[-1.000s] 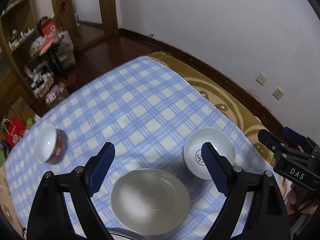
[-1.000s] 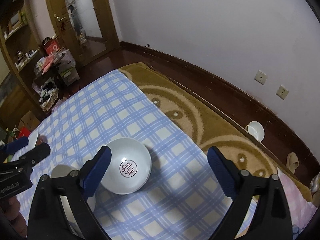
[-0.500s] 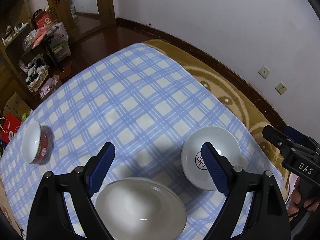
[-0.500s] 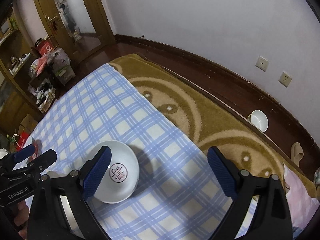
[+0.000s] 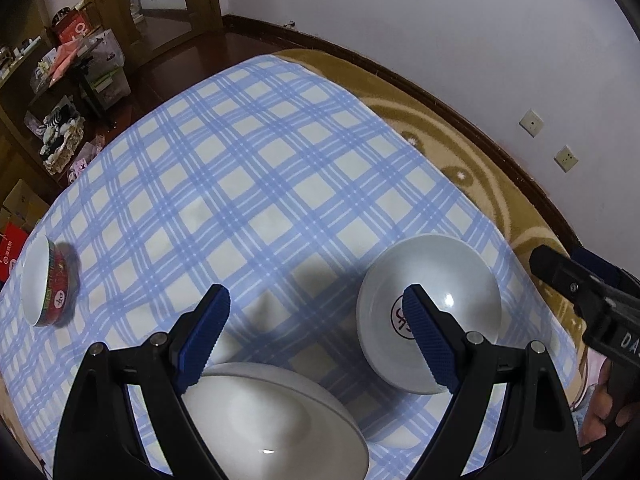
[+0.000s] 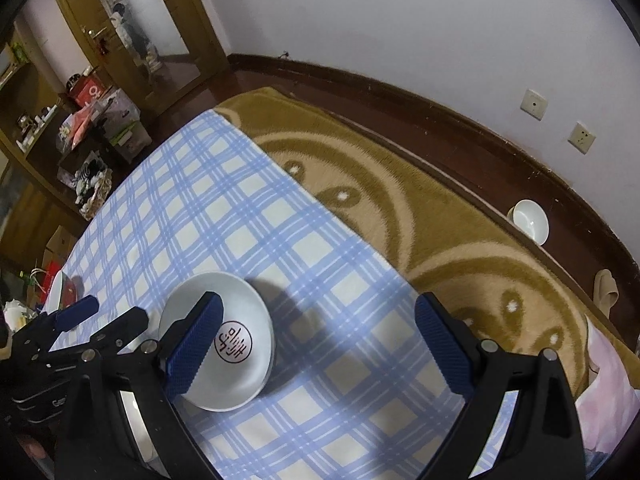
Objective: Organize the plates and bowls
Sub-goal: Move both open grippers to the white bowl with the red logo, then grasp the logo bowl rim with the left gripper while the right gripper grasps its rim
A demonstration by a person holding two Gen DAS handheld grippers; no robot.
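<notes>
We see a white plate with a red seal (image 6: 228,340) lying flat on the blue checked cloth (image 5: 248,184) near its right edge, a plain white plate (image 5: 272,420) just beside it, a red-banded bowl (image 5: 46,282) well apart at the left. Our left tongs (image 5: 316,336) and right tongs (image 6: 316,348) hang over them with jaws spread wide, gripping nothing. A careless clamp on a shallow rim could, we judge, skid a plate off the soft cloth. Beneath lies a tan patterned blanket (image 6: 440,216); beyond, dark floor, white wall, cluttered shelves (image 5: 60,112).
</notes>
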